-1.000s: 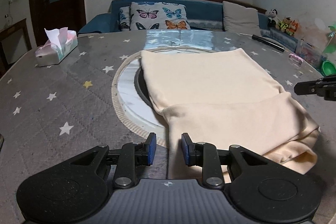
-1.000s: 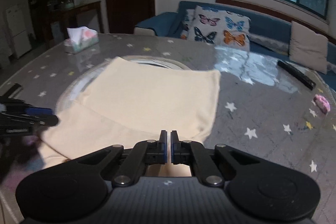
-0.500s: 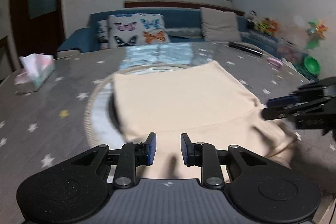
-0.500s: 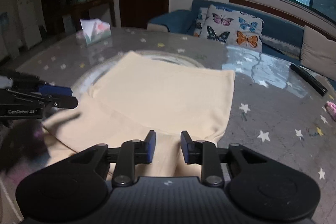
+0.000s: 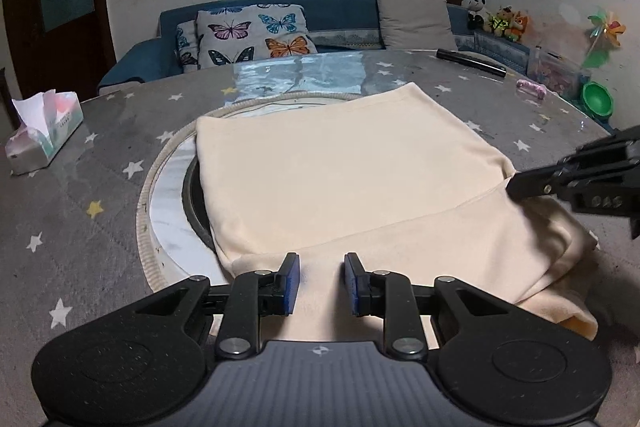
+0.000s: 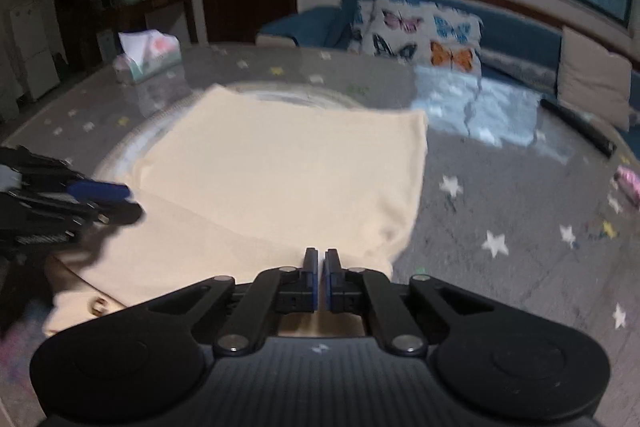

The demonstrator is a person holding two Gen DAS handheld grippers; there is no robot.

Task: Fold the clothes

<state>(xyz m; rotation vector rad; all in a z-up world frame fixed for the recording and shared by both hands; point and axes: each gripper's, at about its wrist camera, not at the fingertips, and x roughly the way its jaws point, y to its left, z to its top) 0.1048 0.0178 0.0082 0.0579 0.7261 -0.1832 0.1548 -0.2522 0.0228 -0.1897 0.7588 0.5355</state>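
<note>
The cream, soft-knit garment (image 5: 352, 179) is lying part-folded; my right gripper (image 6: 321, 277), apart half a second ago, is now pinching its near edge, while my left gripper (image 5: 319, 283) is staying apart.

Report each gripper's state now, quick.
Left gripper: open, fingers over the near edge of the cream garment, holding nothing.
Right gripper: shut at the garment's near edge; whether it pinches cloth cannot be told.
</note>
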